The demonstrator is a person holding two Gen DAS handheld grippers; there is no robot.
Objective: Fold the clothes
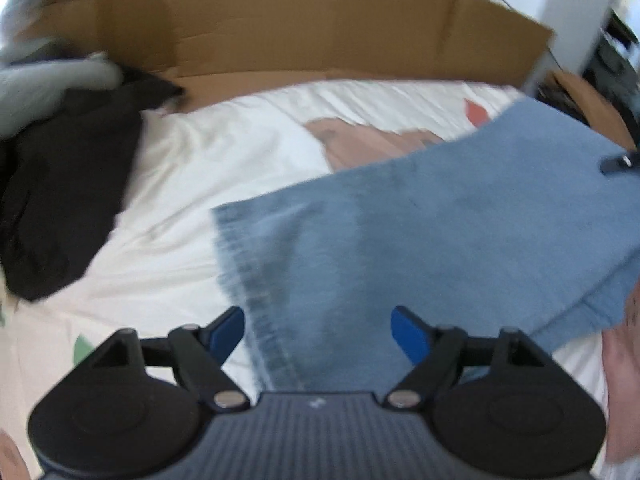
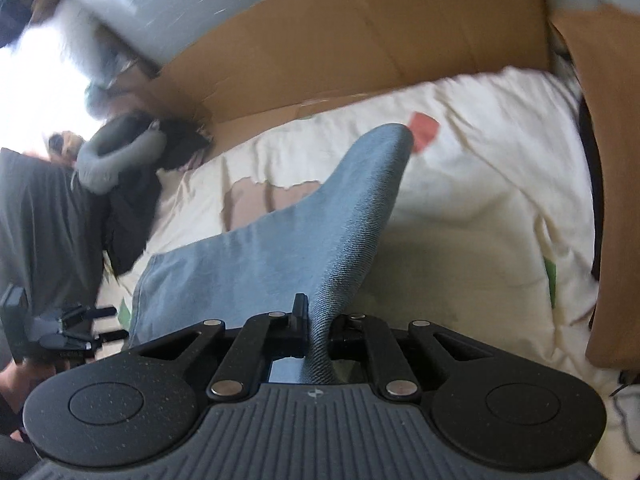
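Note:
A light blue denim garment (image 1: pixel 420 232) lies across the cream bedsheet (image 1: pixel 208 148), with its frayed hem toward the left. My left gripper (image 1: pixel 318 334) hovers over that hem end, open wide, blue pads apart and touching no cloth. In the right wrist view the same denim (image 2: pixel 320 236) rises off the sheet (image 2: pixel 480 200) in a ridge. My right gripper (image 2: pixel 318 320) is shut on a pinched fold of it. The left gripper (image 2: pixel 88 328) shows at the lower left of that view. A fingertip of the right gripper (image 1: pixel 618 162) shows at the right edge of the left wrist view.
A pile of black and grey clothes (image 1: pixel 60 176) sits at the left of the bed. A brown cardboard sheet (image 1: pixel 300 28) stands along the far side, another piece (image 2: pixel 616 184) at the right. A hand (image 1: pixel 624 380) is at the lower right.

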